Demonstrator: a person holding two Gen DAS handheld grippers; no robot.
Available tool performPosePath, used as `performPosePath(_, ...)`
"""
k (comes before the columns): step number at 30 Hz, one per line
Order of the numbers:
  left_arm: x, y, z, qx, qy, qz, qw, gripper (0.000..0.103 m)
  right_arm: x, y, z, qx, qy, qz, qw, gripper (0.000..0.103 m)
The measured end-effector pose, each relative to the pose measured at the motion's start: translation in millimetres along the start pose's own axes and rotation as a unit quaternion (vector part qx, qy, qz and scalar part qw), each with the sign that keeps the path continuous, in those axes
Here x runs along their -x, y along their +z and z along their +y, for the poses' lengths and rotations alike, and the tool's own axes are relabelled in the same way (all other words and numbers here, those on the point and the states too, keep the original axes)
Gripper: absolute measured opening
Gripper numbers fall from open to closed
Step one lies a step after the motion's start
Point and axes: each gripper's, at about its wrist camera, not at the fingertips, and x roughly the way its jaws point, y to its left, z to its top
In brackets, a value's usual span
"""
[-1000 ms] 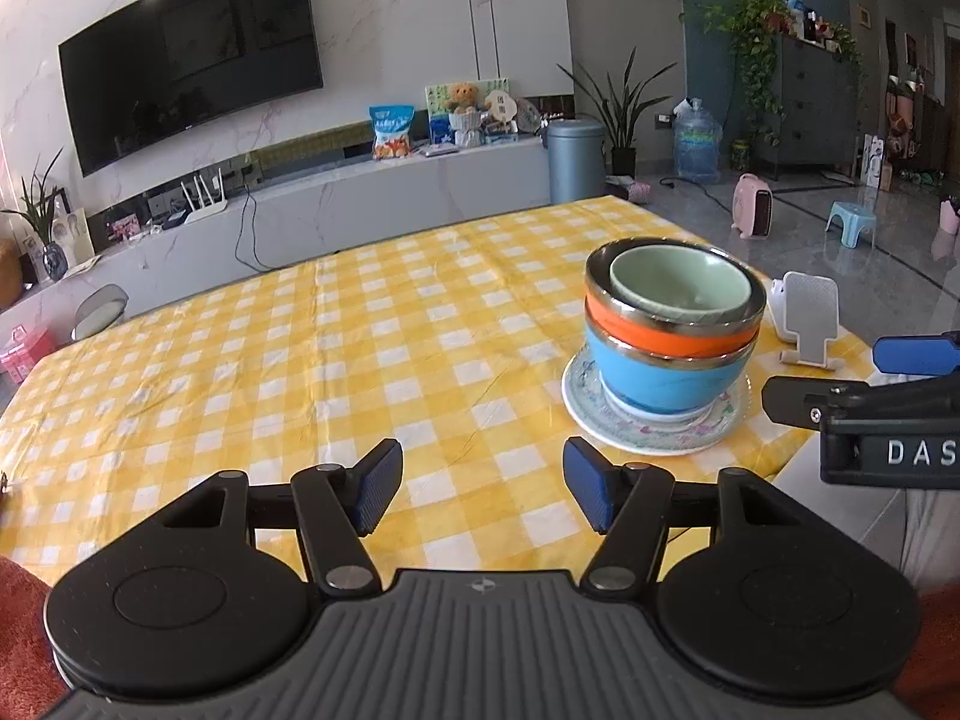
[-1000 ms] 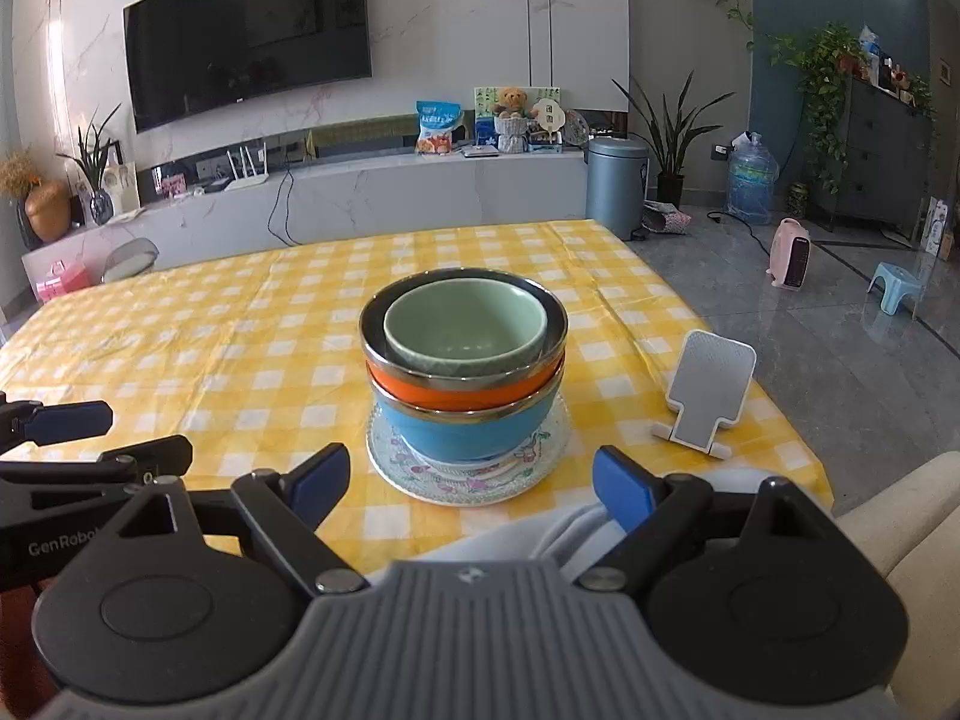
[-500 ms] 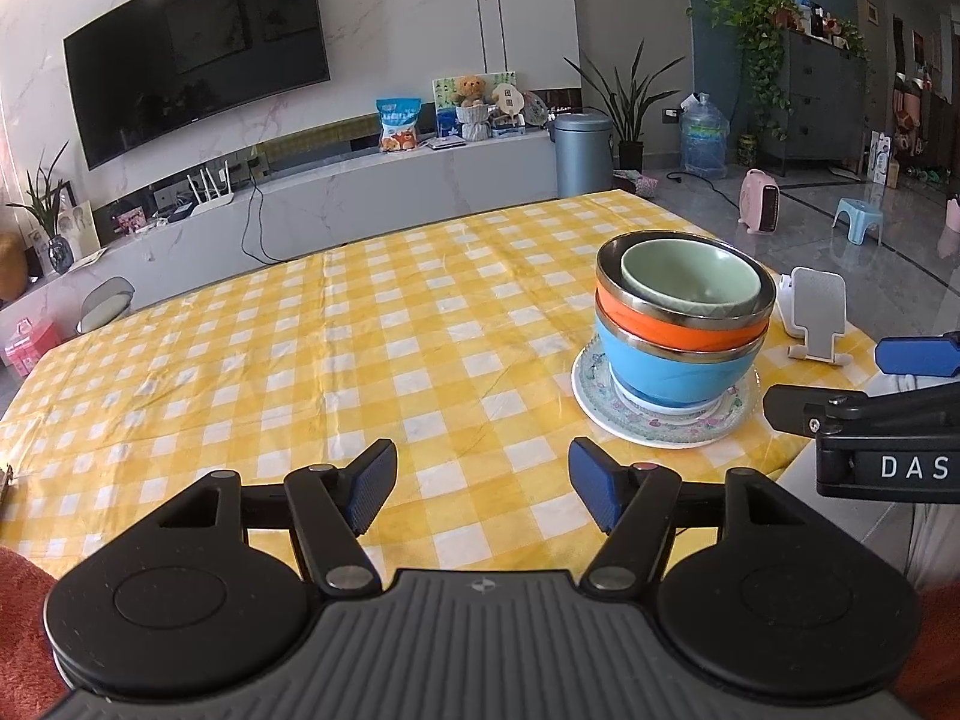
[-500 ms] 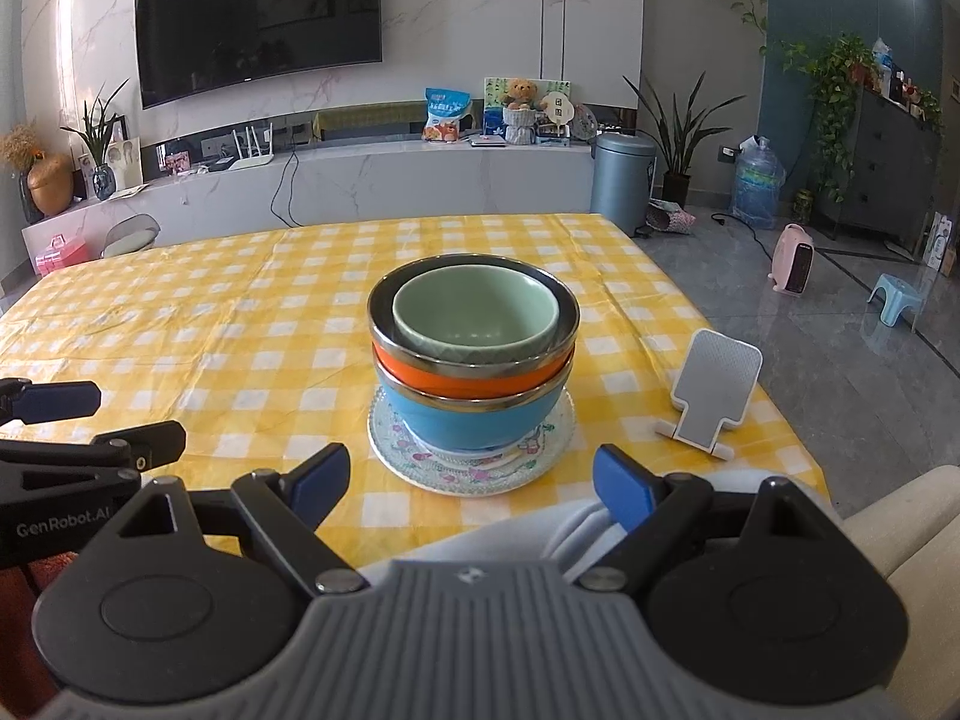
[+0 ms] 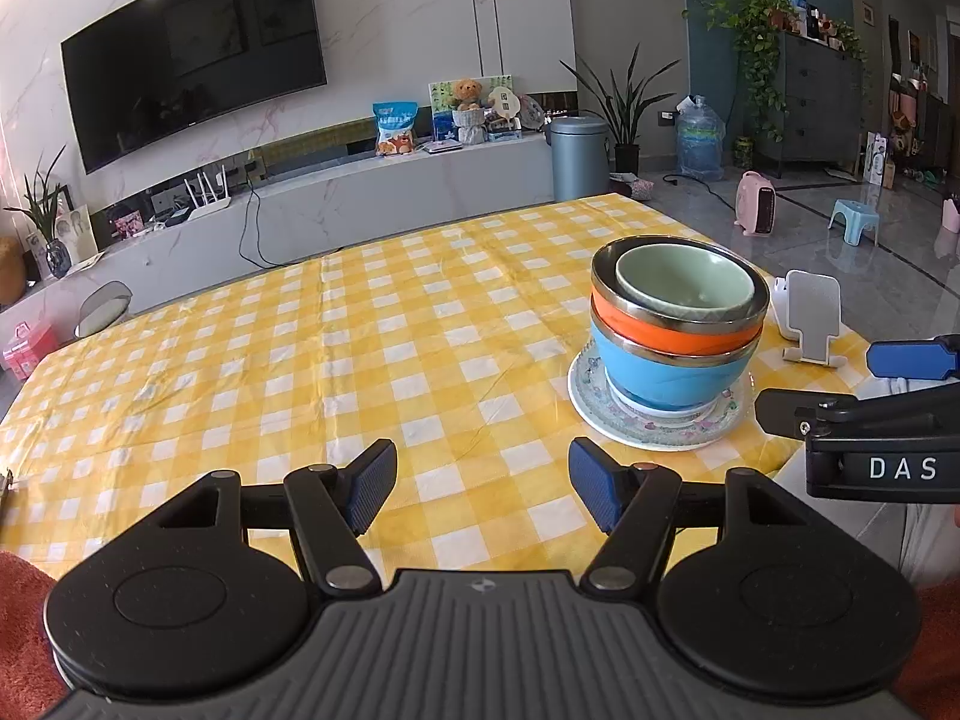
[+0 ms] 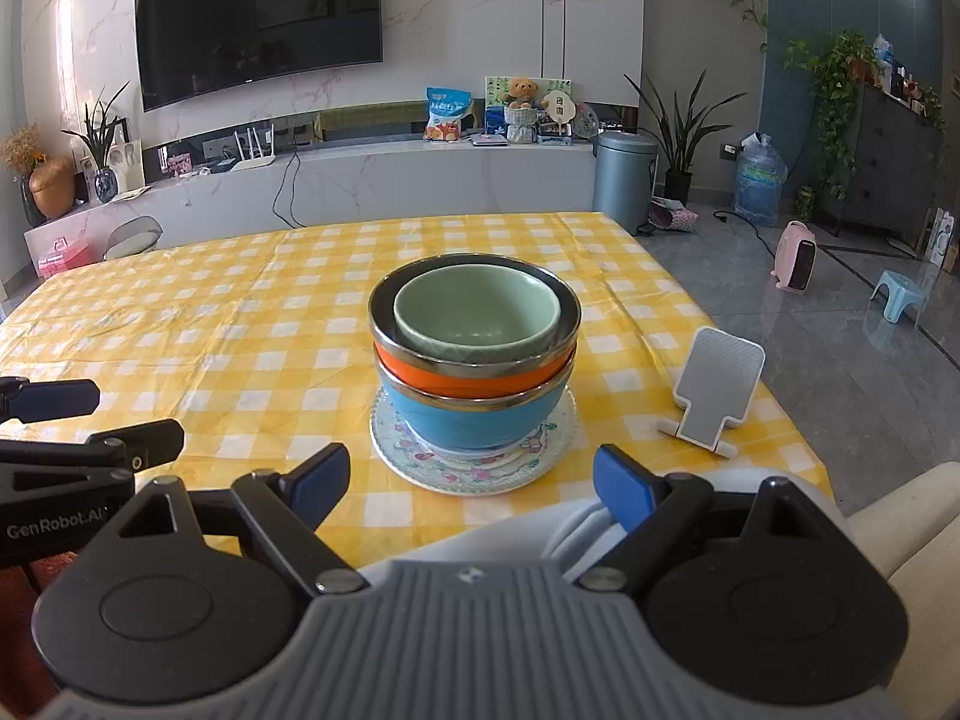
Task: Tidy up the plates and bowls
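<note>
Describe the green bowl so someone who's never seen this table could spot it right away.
On the yellow checked table, a patterned plate carries a stack of bowls. The green bowl is the smallest, nested on top inside the orange bowl, which sits in the blue bowl.

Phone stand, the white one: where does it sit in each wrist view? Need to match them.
Left wrist: phone stand at the right edge, behind and right of the bowl stack, above the right gripper's fingers.
Right wrist: phone stand right of centre, to the right of the bowl stack.
Shared landmark: the green bowl on top.
</note>
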Motion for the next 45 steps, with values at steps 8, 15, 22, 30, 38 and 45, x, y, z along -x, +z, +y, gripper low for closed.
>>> performPosePath(8,0.0,-0.1,0.1,0.0,0.0,0.0,1.0,0.077,-1.0,-1.8,0.2,0.001,0.002,0.001,1.0,0.087)
performPosePath(15,0.8,0.6,-0.2,0.0,-0.001,0.001,1.0,0.077,-1.0,-1.5,-0.2,0.001,0.002,0.001,1.0,0.087)
performPosePath(22,1.2,0.9,-0.4,0.0,-0.002,0.0,1.0,0.077,-1.0,-1.6,-0.3,0.001,0.002,0.001,1.0,0.087)
performPosePath(30,2.1,1.4,-1.1,-0.001,-0.001,0.001,1.0,0.077,-0.9,-1.4,-0.3,0.001,0.002,0.001,1.0,0.087)
performPosePath(38,2.4,1.6,-1.1,-0.001,0.0,0.0,1.0,0.077,-0.8,-1.4,-0.2,0.001,0.002,0.001,1.0,0.087)
performPosePath(45,2.7,1.8,-1.5,-0.001,0.0,0.0,1.0,0.077,-0.7,-1.4,-0.2,0.001,0.002,0.001,1.0,0.087)
